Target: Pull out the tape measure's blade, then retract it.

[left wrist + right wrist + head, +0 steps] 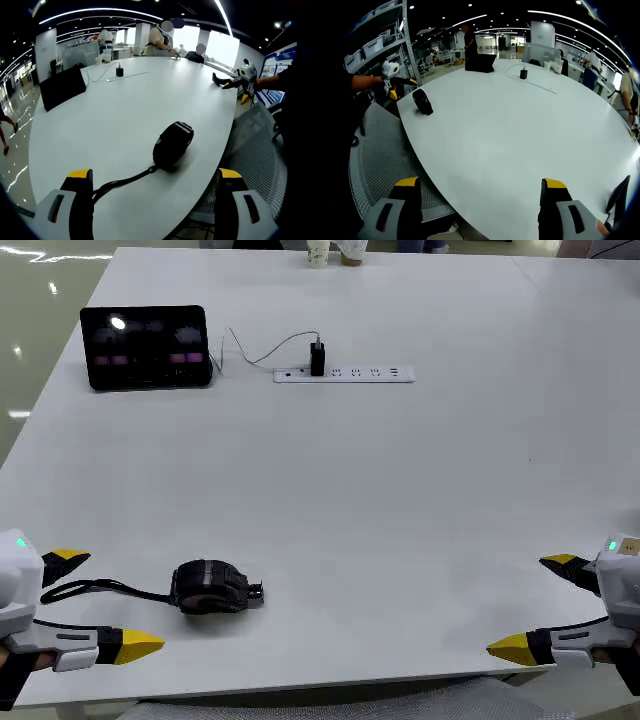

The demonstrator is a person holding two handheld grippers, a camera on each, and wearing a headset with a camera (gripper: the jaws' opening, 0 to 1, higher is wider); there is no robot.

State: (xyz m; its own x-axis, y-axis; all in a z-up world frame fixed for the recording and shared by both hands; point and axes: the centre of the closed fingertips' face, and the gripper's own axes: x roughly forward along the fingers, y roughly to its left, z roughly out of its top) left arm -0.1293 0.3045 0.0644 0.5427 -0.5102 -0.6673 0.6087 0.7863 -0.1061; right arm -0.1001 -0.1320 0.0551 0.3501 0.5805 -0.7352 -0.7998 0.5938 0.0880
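A black tape measure (211,587) lies on the white table (380,470) near its front left edge, with a black wrist strap (95,589) trailing left. Its blade is wound in. My left gripper (105,602) stands open at the strap's end, its yellow-tipped jaws on either side of the strap. The left gripper view shows the tape measure (173,143) ahead, just past the jaws, and the strap (122,182) running back between them. My right gripper (545,605) hangs open at the front right edge, far from the tape measure (422,101), holding nothing.
At the back left stands a black tablet (146,347). A white power strip (343,373) with a black plug and cable lies beside it. Cups (318,253) sit at the far edge. A grey mesh chair (380,150) is below the table's front edge.
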